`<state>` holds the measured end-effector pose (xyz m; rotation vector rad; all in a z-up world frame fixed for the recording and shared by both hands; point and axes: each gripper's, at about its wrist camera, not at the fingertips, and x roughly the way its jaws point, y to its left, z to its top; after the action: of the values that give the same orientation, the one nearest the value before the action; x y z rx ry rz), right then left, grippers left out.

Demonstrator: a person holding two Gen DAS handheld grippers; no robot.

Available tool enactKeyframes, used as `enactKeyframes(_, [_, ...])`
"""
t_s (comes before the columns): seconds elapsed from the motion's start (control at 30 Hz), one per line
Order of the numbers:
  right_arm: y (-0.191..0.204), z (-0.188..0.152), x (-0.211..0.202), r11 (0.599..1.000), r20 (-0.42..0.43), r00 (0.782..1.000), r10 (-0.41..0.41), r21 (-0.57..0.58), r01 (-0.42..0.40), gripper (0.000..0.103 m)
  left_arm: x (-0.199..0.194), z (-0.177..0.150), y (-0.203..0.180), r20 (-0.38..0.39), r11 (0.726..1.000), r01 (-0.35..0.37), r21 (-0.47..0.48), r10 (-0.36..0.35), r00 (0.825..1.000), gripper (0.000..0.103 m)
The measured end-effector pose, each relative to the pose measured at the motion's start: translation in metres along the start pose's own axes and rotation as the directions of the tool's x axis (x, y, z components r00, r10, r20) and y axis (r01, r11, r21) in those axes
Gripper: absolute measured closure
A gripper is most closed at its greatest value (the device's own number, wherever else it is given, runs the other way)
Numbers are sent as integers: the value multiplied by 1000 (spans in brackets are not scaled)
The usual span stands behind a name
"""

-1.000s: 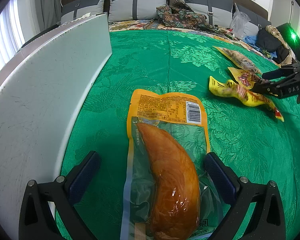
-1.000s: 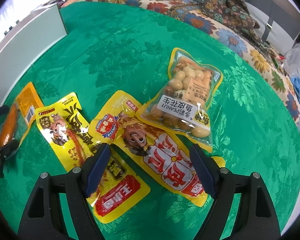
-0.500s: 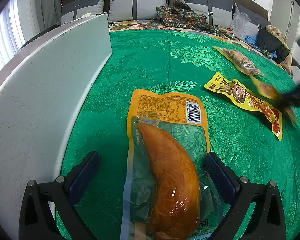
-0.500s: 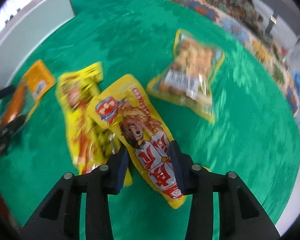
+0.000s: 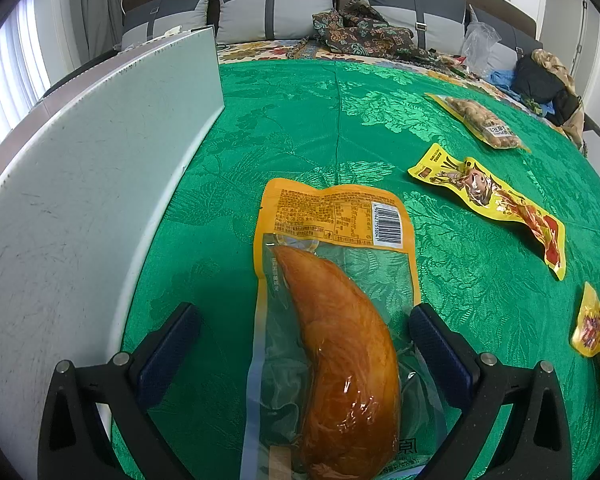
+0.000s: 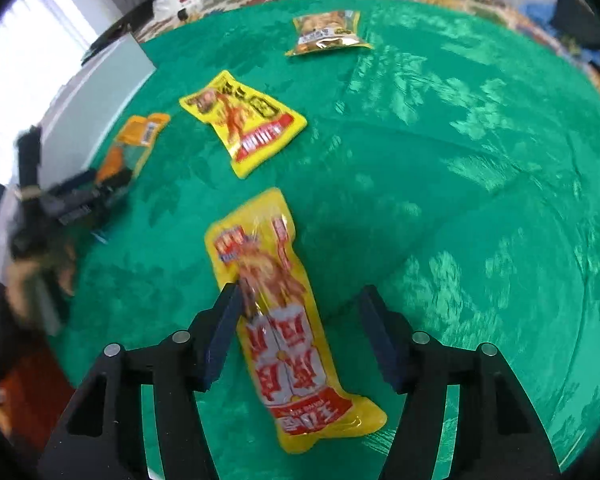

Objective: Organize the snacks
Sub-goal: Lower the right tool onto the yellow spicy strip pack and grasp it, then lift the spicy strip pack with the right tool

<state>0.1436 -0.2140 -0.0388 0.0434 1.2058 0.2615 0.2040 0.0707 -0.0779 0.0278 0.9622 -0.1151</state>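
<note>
Right claw spread over yellow pouch, green cloth beyond

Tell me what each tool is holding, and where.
Nothing held. Left tool open around the chicken pack; right tool open, yellow sausage pack beside one finger.

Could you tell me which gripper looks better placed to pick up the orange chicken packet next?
Left, probably: the left gripper is open with the orange chicken packet between its fingers, while the right gripper straddles a yellow sausage packet.
</note>
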Motion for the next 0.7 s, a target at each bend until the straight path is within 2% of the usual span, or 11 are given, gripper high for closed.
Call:
enactKeyframes(0.03, [1,-6,3,1000,14,1000,-13,-13,13,33,0,0,0,0,1000,0,0,0,1000,0])
enactKeyframes(0.13, [2,-13,4,999,83,997,-2,-50,6,30,0,0,0,0,1000,0,0,0,1000,0])
enactKeyframes(0.27, [3,-19,4,995,149,989,12,-102,3,28,0,0,1,0,1000,0,0,0,1000,0])
enactKeyframes(0.43, [3,-33,2,991,258,966,22,-134,13,27,0,0,0,0,1000,0,-1,0,1000,0])
enactKeyframes(0.7, [9,-33,4,988,263,965,2,-149,39,24,1,1,0,0,1000,1,0,-1,1000,0])
